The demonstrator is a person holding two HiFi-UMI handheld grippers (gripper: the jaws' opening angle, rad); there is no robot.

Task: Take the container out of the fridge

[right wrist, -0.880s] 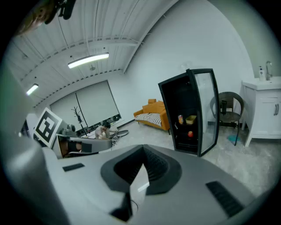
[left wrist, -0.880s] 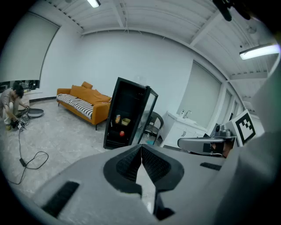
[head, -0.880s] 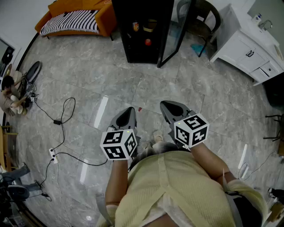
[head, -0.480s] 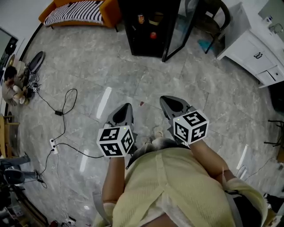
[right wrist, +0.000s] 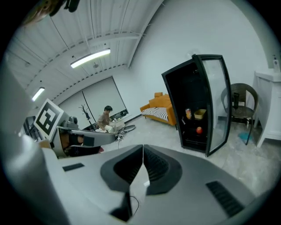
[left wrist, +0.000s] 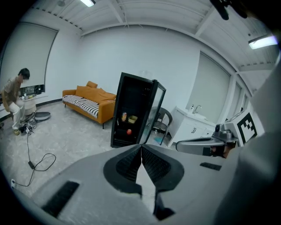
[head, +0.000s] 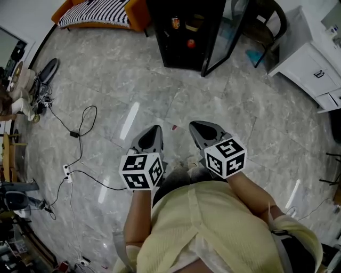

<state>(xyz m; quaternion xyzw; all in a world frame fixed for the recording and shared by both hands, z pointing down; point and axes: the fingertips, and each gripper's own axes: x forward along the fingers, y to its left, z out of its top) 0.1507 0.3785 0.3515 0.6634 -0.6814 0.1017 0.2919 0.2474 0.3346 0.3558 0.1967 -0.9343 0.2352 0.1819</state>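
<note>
The black fridge [head: 181, 32] stands far ahead with its glass door [head: 224, 37] swung open. On its shelves sit a yellow container [head: 195, 24], a can [head: 175, 22] and a red round item [head: 191, 43]. The container [left wrist: 133, 118] also shows in the left gripper view, and the container [right wrist: 200, 114] shows in the right gripper view. My left gripper [head: 155, 129] and right gripper [head: 196, 126] are held side by side above the floor, well short of the fridge. Both are shut with nothing between the jaws.
An orange sofa [head: 96, 13] with a striped cushion stands at the back left. Cables and a power strip [head: 66, 170] lie on the floor at the left, near a seated person [right wrist: 105, 117]. A white cabinet [head: 311, 64] stands at the right, with a chair [head: 266, 21] behind the fridge door.
The fridge and floor have shifted slightly up and right in the head view. Both grippers have stayed shut, side by side.
</note>
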